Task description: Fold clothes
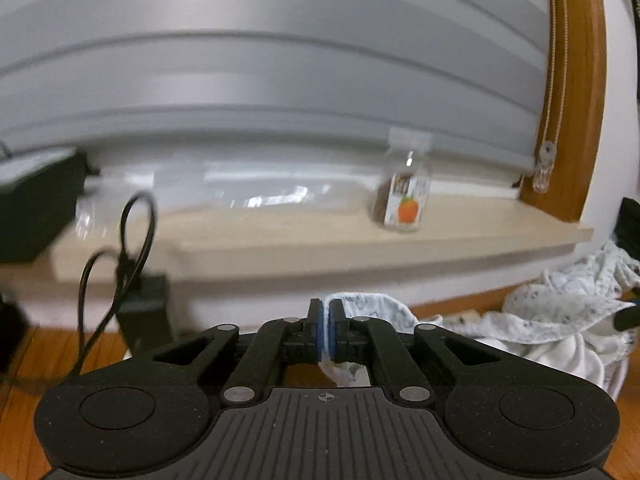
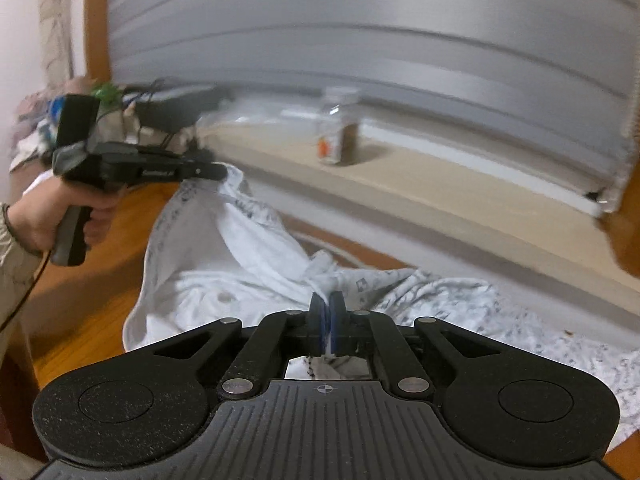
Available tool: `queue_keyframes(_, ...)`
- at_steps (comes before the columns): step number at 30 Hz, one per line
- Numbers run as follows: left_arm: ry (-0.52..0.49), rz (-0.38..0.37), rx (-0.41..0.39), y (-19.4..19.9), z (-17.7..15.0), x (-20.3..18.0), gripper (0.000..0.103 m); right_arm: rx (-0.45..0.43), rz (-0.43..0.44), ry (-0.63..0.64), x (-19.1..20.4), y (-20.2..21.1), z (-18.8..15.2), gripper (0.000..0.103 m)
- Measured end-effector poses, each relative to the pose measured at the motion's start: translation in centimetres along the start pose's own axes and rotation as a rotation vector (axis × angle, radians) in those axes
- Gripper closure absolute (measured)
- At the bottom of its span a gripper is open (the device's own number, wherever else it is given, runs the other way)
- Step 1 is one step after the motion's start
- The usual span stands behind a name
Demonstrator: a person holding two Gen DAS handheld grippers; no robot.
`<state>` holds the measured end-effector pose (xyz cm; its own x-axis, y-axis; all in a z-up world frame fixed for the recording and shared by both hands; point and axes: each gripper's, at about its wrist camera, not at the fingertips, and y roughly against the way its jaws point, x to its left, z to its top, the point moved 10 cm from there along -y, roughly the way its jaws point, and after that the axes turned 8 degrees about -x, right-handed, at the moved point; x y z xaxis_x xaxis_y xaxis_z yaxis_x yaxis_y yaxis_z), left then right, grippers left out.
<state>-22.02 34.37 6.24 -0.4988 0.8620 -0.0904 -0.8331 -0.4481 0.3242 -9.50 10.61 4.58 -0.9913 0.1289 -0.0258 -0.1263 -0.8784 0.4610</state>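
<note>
Both fingers pinch garment [image 2: 248,264]; jar [image 2: 338,132] w/ brown contents.

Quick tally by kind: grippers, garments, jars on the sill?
Grippers: 2, left gripper and right gripper, both shut on the cloth
Garments: 1 visible, white printed garment
Jars: 1, jar with orange label on the windowsill
Total: 4

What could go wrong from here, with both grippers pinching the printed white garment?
1. Both the left gripper and right gripper pinch only thin bits of the garment; either might slip.
2. The left gripper is lifted near the sill; a swing might knock the jar over.
</note>
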Motion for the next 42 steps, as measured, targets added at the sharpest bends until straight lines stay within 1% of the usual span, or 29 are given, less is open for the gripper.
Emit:
queue_keyframes(1, -0.001, 0.001, 0.008, 0.2, -0.2, 0.2, 0.098, 0.006, 0.000, 0.011, 0.4, -0.4, -0.1, 0.097)
queue_keyframes(2, -0.009, 0.008, 0.010, 0.4, -0.3, 0.3, 0.094, 0.013, 0.001, 0.018, 0.6, -0.7, -0.2, 0.093)
queue_keyframes(3, -0.012, 0.009, 0.011, 0.6, -0.3, 0.3, 0.083, 0.019, 0.004, 0.017, 0.6, -0.8, -0.4, 0.091)
queue_keyframes(4, -0.015, 0.008, 0.012, 0.8, -0.4, 0.2, 0.079, 0.025, 0.007, 0.015, 0.6, -1.0, -0.5, 0.089)
queue_keyframes(6, -0.014, -0.007, 0.011, 1.0, -0.5, -0.4, 0.079, 0.033, 0.000, 0.011, 0.2, -0.8, -0.8, 0.086)
queue_keyframes(7, -0.013, -0.017, 0.011, 1.1, -0.6, -0.8, 0.079, 0.034, -0.006, 0.007, -0.3, -0.5, -1.0, 0.083)
queue_keyframes(10, -0.013, -0.067, 0.024, 0.8, -1.1, -2.6, 0.079, 0.028, -0.030, -0.019, -1.9, 0.7, -1.4, 0.075)
queue_keyframes(12, -0.010, -0.110, 0.032, 0.1, -1.4, -4.5, 0.079, 0.023, -0.054, -0.041, -3.4, 1.6, -2.0, 0.074)
queue_keyframes(14, 0.007, -0.159, 0.042, -0.6, -1.7, -6.4, 0.079, 0.016, -0.070, -0.075, -5.1, 2.6, -2.6, 0.070)
queue_keyframes(16, 0.025, -0.206, 0.053, -1.3, -2.1, -8.4, 0.079, 0.002, -0.067, -0.126, -6.7, 3.8, -3.2, 0.068)
queue_keyframes(18, 0.034, -0.236, 0.070, -2.2, -2.7, -10.3, 0.079, -0.011, -0.077, -0.169, -8.4, 4.9, -3.8, 0.065)
queue_keyframes(21, 0.050, -0.274, 0.105, -3.8, -3.6, -12.8, 0.079, -0.020, -0.151, -0.171, -11.2, 6.6, -5.0, 0.062)
queue_keyframes(24, 0.083, -0.315, 0.136, -5.6, -4.2, -14.9, 0.079, -0.014, -0.229, -0.194, -14.5, 8.2, -6.9, 0.062)
queue_keyframes(28, 0.169, -0.332, 0.130, -7.3, -4.2, -16.2, 0.079, 0.003, -0.322, -0.233, -18.9, 9.9, -10.0, 0.059)
queue_keyframes(29, 0.158, -0.314, 0.114, -7.3, -4.0, -16.3, 0.079, 0.008, -0.346, -0.241, -20.0, 10.3, -10.8, 0.056)
queue_keyframes(30, 0.156, -0.305, 0.105, -7.2, -3.9, -16.3, 0.079, 0.015, -0.372, -0.248, -21.2, 10.7, -11.7, 0.055)
queue_keyframes(32, 0.153, -0.286, 0.087, -7.1, -3.6, -16.3, 0.065, 0.028, -0.420, -0.277, -23.6, 11.3, -13.4, 0.055)
queue_keyframes(33, 0.157, -0.279, 0.082, -7.0, -3.5, -16.3, 0.047, 0.033, -0.437, -0.295, -24.5, 11.5, -14.2, 0.055)
queue_keyframes(34, 0.183, -0.282, 0.092, -7.0, -3.6, -16.2, 0.040, 0.036, -0.448, -0.316, -25.2, 11.6, -15.0, 0.055)
queue_keyframes(37, 0.259, -0.290, 0.123, -7.0, -4.0, -15.9, 0.040, 0.043, -0.477, -0.375, -27.2, 11.8, -17.3, 0.055)
queue_keyframes(38, 0.285, -0.292, 0.133, -7.0, -4.1, -15.8, 0.040, 0.044, -0.477, -0.388, -27.5, 11.7, -17.7, 0.055)
queue_keyframes(39, 0.311, -0.295, 0.143, -7.0, -4.2, -15.7, 0.037, 0.045, -0.476, -0.397, -27.6, 11.5, -18.0, 0.055)
queue_keyframes(40, 0.336, -0.297, 0.154, -6.9, -4.3, -15.6, 0.035, 0.043, -0.476, -0.398, -27.7, 11.4, -18.1, 0.055)
queue_keyframes(42, 0.387, -0.302, 0.174, -6.9, -4.5, -15.5, 0.035, 0.040, -0.475, -0.400, -27.7, 11.2, -18.4, 0.055)
